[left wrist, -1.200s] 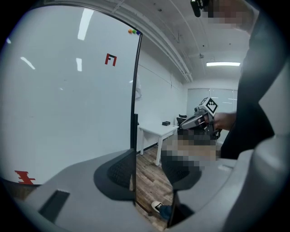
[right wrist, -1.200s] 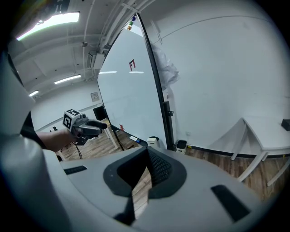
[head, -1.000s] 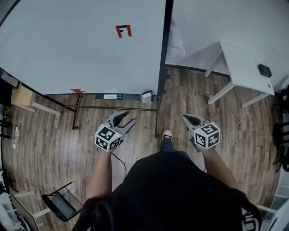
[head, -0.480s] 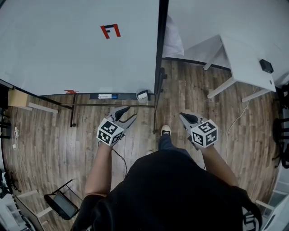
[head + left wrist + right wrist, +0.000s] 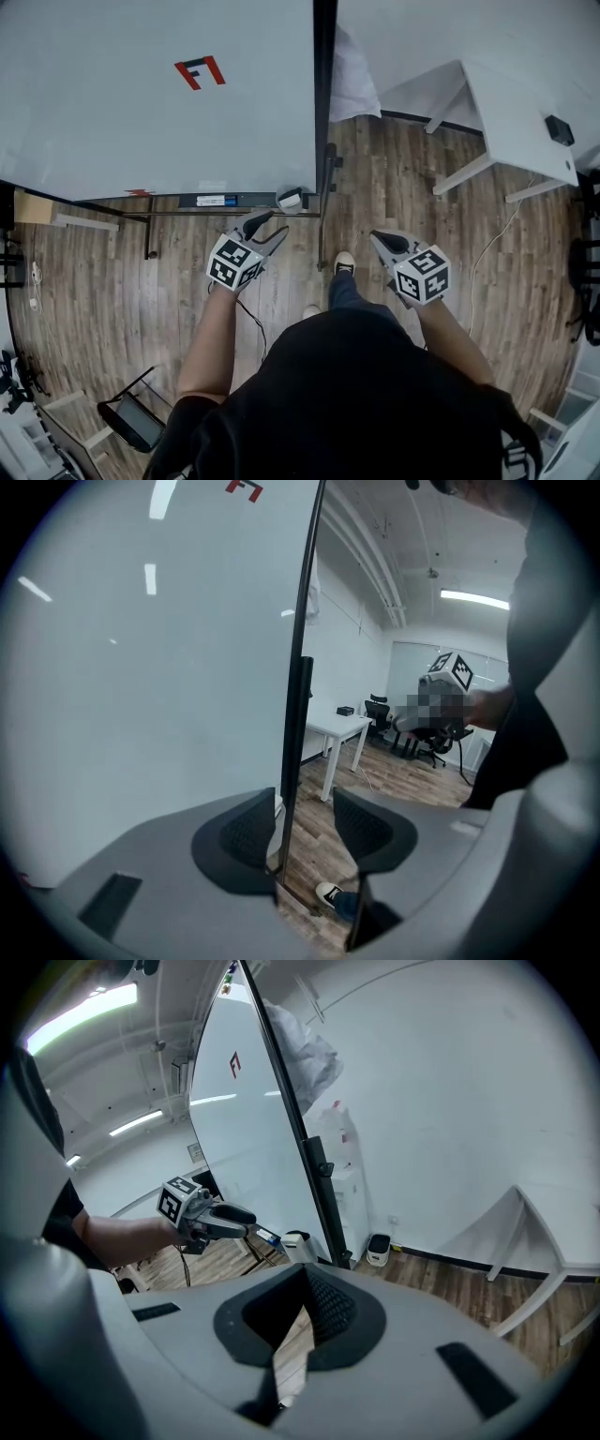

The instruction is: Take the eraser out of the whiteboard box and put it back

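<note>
Left gripper (image 5: 272, 225): jaws released, empty, near whiteboard box (image 5: 291, 198) at whiteboard (image 5: 141, 112) lower edge. Right gripper (image 5: 382, 241): jaws clenched, empty, above wood floor (image 5: 112, 281).

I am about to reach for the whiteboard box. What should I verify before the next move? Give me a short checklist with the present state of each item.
1. Left gripper jaws apart, nothing between them: ok.
2. Right gripper not carrying anything, jaws together: ok.
3. Whiteboard box in view, at the lower right corner of the whiteboard: ok.
4. Left gripper pointed toward the box and apart from it, with nothing seen in between in the head view: ok.
5. Eraser inside the box: cannot tell, the box is too small in every view.
</note>
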### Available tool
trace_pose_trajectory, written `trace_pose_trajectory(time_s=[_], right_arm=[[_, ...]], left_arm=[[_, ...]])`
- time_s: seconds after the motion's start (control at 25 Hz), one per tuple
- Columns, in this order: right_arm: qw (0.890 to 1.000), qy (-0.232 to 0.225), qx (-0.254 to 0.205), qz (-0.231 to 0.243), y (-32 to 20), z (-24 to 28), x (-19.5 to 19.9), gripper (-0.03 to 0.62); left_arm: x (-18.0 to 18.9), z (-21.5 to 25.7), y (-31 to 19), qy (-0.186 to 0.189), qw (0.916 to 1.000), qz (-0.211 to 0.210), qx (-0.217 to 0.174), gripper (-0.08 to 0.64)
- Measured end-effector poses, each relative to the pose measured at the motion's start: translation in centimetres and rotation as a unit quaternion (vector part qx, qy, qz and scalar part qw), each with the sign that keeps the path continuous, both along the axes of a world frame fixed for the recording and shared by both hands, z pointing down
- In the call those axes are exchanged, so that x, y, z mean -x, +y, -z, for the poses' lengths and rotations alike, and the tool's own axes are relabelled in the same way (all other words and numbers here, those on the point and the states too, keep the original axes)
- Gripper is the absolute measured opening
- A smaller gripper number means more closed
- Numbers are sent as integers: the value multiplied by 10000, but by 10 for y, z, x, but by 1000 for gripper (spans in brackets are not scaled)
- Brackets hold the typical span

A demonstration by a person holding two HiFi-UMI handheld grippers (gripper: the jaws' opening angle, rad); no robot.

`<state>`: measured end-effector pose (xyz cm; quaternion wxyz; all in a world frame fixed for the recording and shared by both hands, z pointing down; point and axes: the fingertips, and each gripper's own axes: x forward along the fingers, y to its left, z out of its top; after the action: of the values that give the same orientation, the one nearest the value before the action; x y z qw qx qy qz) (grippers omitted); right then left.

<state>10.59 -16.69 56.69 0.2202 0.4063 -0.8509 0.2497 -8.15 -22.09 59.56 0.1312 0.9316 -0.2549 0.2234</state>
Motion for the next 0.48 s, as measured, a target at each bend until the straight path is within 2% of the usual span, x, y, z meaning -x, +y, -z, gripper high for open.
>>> trace_pose_trajectory(time_s=[0.48], right_arm=[[9999,-10,81,122,-27,-11,-2,-5]], left_arm=[[-14,-35,-44,-468,9989,-66,4,218]])
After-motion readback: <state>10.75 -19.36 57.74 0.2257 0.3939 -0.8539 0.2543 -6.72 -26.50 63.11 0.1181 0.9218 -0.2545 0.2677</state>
